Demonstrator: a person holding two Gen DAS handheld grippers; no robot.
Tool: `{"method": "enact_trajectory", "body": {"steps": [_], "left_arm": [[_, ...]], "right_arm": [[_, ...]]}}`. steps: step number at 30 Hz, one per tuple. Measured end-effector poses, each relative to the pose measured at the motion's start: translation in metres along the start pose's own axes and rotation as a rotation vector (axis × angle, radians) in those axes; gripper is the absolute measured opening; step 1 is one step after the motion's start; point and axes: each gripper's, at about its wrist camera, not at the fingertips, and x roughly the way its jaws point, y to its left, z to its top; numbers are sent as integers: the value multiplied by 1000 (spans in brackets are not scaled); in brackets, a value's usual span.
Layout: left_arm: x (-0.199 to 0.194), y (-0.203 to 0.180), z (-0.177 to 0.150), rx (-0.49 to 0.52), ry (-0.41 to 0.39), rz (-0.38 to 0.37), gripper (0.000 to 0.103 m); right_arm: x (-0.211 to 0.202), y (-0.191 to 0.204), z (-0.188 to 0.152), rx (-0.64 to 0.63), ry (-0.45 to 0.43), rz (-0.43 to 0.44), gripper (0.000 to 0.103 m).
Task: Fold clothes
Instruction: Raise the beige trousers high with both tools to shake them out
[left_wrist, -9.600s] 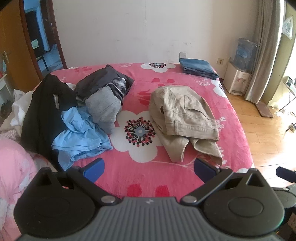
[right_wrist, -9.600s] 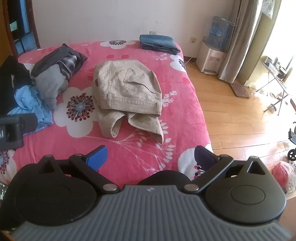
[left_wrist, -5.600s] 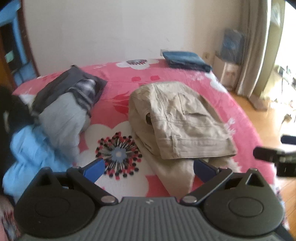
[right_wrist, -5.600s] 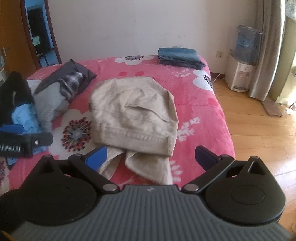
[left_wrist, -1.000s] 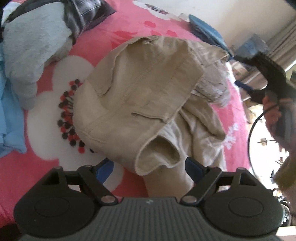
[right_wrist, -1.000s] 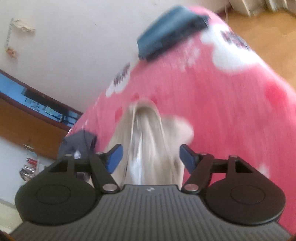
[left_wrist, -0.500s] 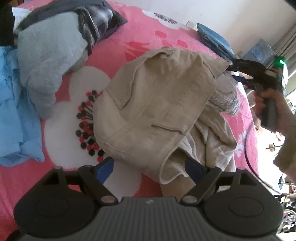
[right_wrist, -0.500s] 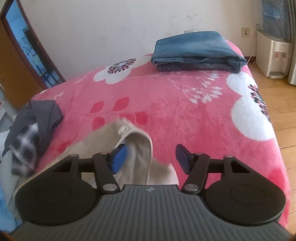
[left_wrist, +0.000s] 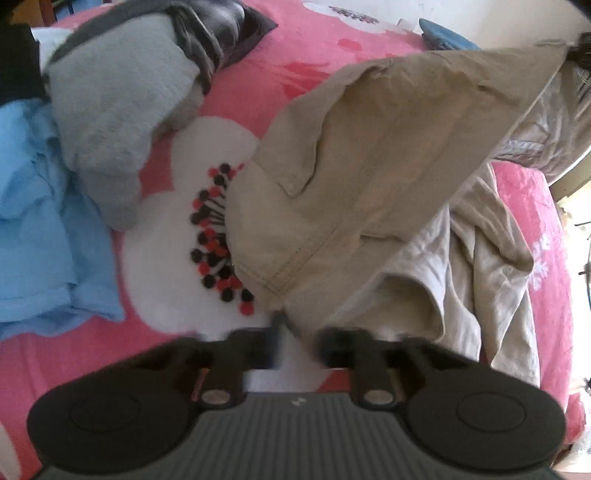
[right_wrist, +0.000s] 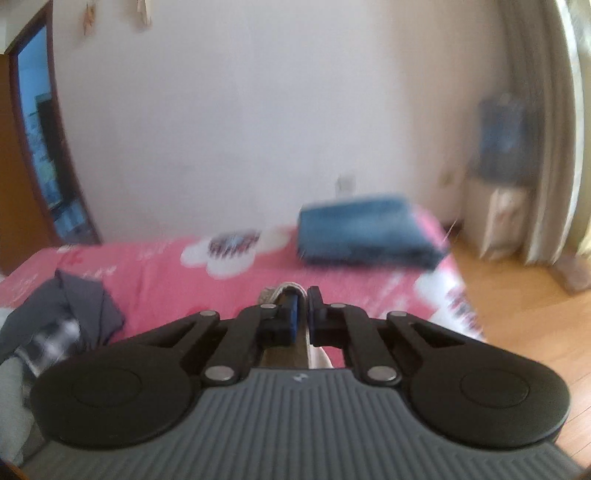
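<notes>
While the beige jacket (left_wrist: 369, 147) hangs stretched above the bed (left_wrist: 314, 55), its hem corner sits between the closing jaws of the left gripper (left_wrist: 295, 332) and its far corner is pinched in the right gripper (right_wrist: 301, 306), pressed together. The step is lifting it open; next, I judge, it must be shaken flat before folding.

Bed (left_wrist: 317, 55) w/ pink cover, big white flower prints w/ red-black centres, carries all the clothes. On it, left wrist view: light blue garment (left_wrist: 40, 236) at left edge, grey garment (left_wrist: 118, 96) just beside it w/ dark grey piece (left_wrist: 221, 33) at its far end, beige jacket (left_wrist: 369, 177) mid-bed, partly raised off the cover, rest crumpled on it. Folded blue jeans (right_wrist: 362, 232) lie at far corner near wall, well apart from the rest; wood floor (right_wrist: 517, 314) to the right.
</notes>
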Motion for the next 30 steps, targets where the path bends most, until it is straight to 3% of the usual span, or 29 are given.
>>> {"method": "enact_trajectory", "body": {"steps": [7,11,23,30], "left_arm": [[-86,14,18,21,-274,94,7],[-150,19,28,47,-509,129,6],[-372,18,27,79,-1144,74,5],[-511,16,-12,107,-1438,-12,5]], "right_arm": [[-106,2,39,-17,-152,-82,2],[-170,2,64,-19,-277,-93,2],[-406,19,138,-106,-762,-26,2],[-551,5,175,-95,-1034,54,2]]}}
